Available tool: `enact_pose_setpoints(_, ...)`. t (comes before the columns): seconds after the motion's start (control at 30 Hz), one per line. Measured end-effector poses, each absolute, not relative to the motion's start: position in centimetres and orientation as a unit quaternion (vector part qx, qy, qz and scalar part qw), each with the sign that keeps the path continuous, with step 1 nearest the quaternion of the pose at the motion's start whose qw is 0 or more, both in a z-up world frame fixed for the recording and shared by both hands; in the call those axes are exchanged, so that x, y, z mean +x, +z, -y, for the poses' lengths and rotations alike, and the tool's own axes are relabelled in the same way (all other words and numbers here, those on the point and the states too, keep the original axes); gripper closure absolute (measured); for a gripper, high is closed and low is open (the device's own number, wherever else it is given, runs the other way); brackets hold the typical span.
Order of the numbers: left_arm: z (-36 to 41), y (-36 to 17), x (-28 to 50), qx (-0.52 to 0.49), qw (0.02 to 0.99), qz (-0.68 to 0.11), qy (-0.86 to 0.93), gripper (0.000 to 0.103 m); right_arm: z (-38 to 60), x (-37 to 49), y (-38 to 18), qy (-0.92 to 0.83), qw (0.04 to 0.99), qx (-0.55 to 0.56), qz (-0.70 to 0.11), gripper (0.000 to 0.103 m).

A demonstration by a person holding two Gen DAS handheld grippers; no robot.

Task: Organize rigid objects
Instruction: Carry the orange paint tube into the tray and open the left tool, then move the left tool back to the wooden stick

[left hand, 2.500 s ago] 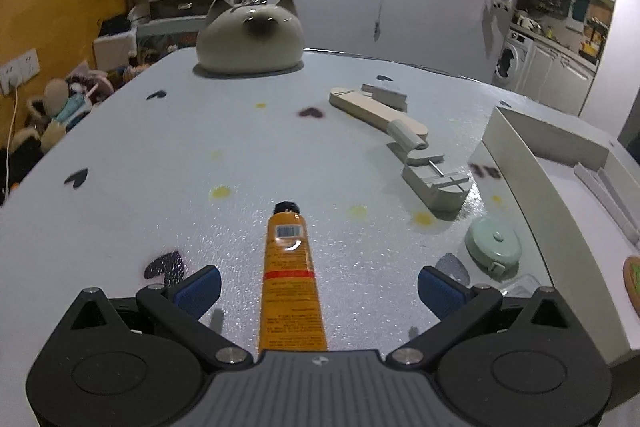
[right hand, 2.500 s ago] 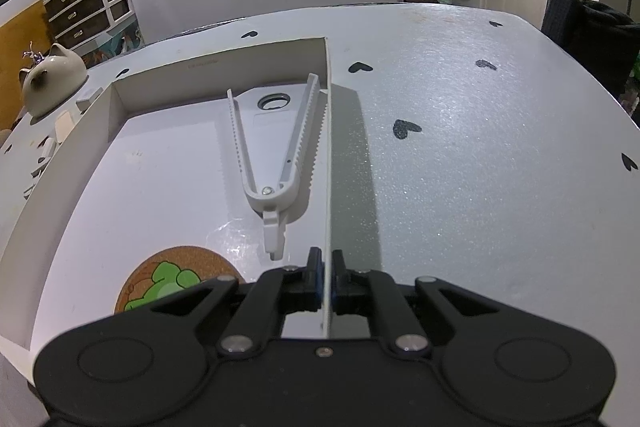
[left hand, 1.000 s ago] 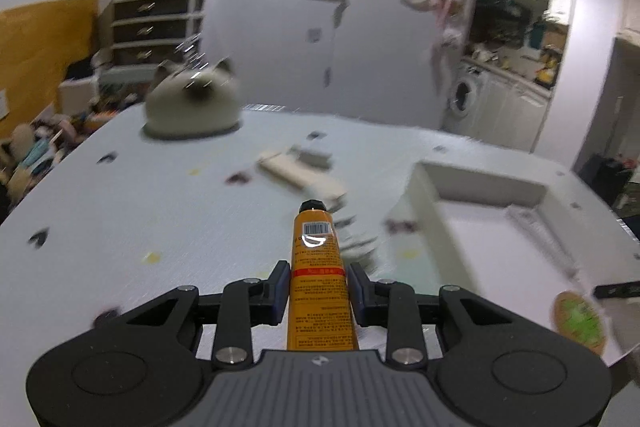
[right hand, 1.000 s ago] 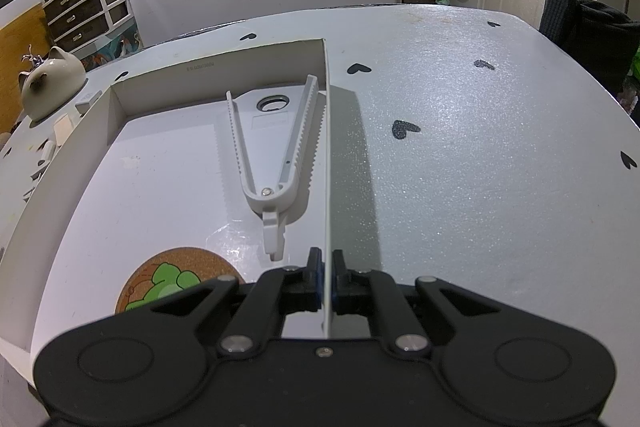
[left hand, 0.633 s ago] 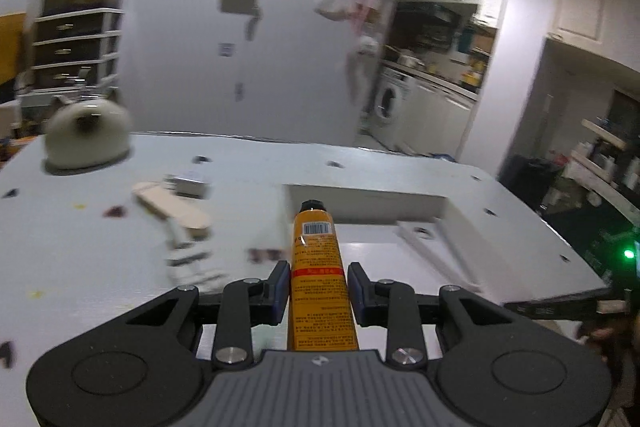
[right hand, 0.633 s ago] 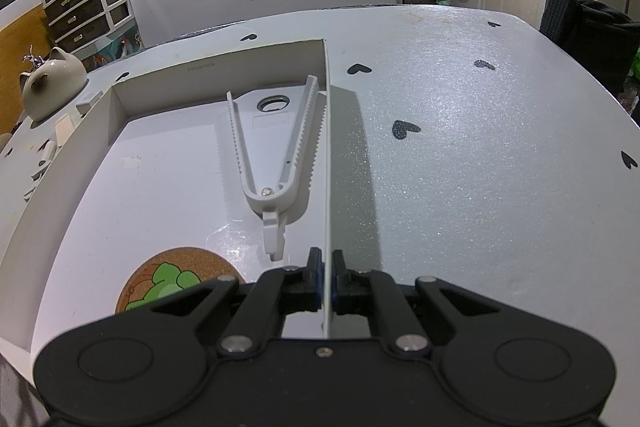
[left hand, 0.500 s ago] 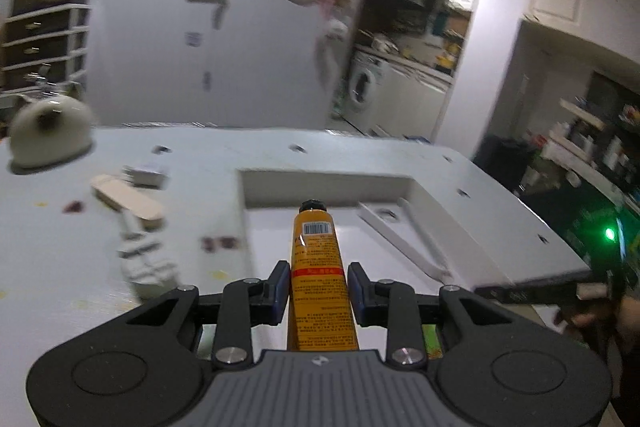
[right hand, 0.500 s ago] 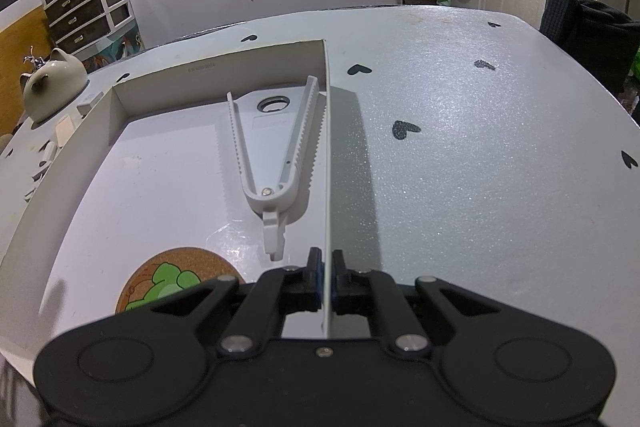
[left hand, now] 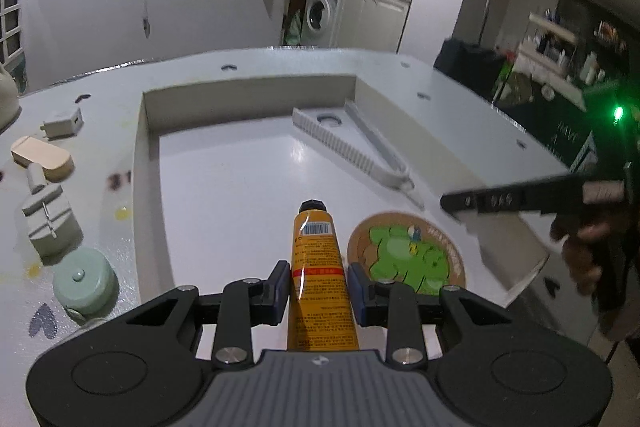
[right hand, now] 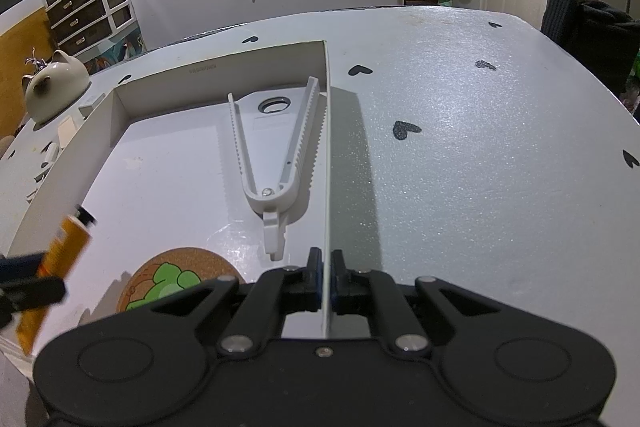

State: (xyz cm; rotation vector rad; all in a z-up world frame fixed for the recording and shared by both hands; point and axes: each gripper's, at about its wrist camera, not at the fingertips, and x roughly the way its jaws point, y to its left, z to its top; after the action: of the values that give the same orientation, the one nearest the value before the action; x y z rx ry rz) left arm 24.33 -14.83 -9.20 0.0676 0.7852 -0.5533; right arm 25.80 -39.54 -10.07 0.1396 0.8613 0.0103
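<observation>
**Tube carried over the tray, not yet set down**

You had the left gripper [left hand: 319, 290] clamped on the orange tube [left hand: 318, 263], cap pointing away from you, and held above the floor of the white tray [left hand: 224, 195]. Just to the right of the gripper's fingers lay the cork coaster [left hand: 406, 253]; ahead and right of the cap sat the white serrated jar opener [left hand: 352, 147]. Your right gripper [right hand: 326, 283] was closed on the tray's thin right wall [right hand: 327, 167], steadying it.

The step in hand looked like placing the tube. Your next move called for lowering it onto the bare patch left of the coaster, then letting the fingers part without nudging the coaster.

Compared with 2.5 s before, much had changed: then the tube lay on the desk between wide-open fingers, with the tray off to the right. Since then you closed on it, lifted, and swung right over the tray. The right gripper kept its hold throughout. The mint tape measure [left hand: 82, 281] and grey block [left hand: 50, 227] waited to the left, on the desk [left hand: 100, 211].
</observation>
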Motion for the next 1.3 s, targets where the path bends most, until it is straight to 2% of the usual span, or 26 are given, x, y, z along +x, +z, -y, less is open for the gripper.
enact_pose_setpoints(0.3,14.8,-10.1,24.3,0.055,0.878,-0.395,-0.264,0.07,39.6,25.7,-10.1,0.006,0.907,0.069,-0.416,0.097)
enact_pose_setpoints(0.4,14.8,-10.2,24.3,0.057,0.877,-0.398,-0.262,0.067,39.6,25.8,-10.1,0.005,0.907,0.069,-0.416,0.097)
enact_pose_setpoints(0.47,14.8,-10.2,24.3,0.056,0.877,-0.399,-0.261,0.055,39.7,25.7,-10.1,0.005,0.907,0.069,-0.416,0.097)
enact_pose_setpoints(0.6,14.7,-10.1,24.3,0.053,0.877,-0.4,-0.262,0.051,39.6,25.8,-10.1,0.005,0.907,0.068,-0.416,0.097)
enact_pose_setpoints(0.7,14.7,-9.9,24.1,0.05,0.876,-0.397,-0.267,0.045,39.6,25.8,-10.1,0.005,0.907,0.069,-0.416,0.097)
enact_pose_setpoints(0.8,14.9,-9.5,23.8,0.049,0.877,-0.393,-0.273,0.033,39.6,25.8,-10.1,0.005,0.907,0.069,-0.416,0.097)
enact_pose_setpoints(0.83,14.9,-9.4,23.6,0.049,0.879,-0.389,-0.272,0.024,39.6,25.8,-10.1,0.005,0.907,0.069,-0.415,0.097)
enact_pose_setpoints(0.87,14.9,-9.2,23.5,0.048,0.88,-0.386,-0.272,0.019,39.6,25.7,-10.1,0.005,0.907,0.069,-0.416,0.097)
enact_pose_setpoints(0.93,14.8,-8.9,23.3,0.045,0.882,-0.38,-0.274,0.018,39.6,25.8,-10.1,0.005,0.907,0.069,-0.416,0.097)
enact_pose_setpoints(1.17,14.3,-7.3,22.3,0.034,0.89,-0.359,-0.278,0.003,39.6,25.7,-10.2,0.005,0.907,0.069,-0.416,0.097)
enact_pose_setpoints(1.3,14.0,-6.0,21.5,0.027,0.897,-0.339,-0.283,0.0,39.6,25.7,-10.1,0.005,0.907,0.07,-0.415,0.097)
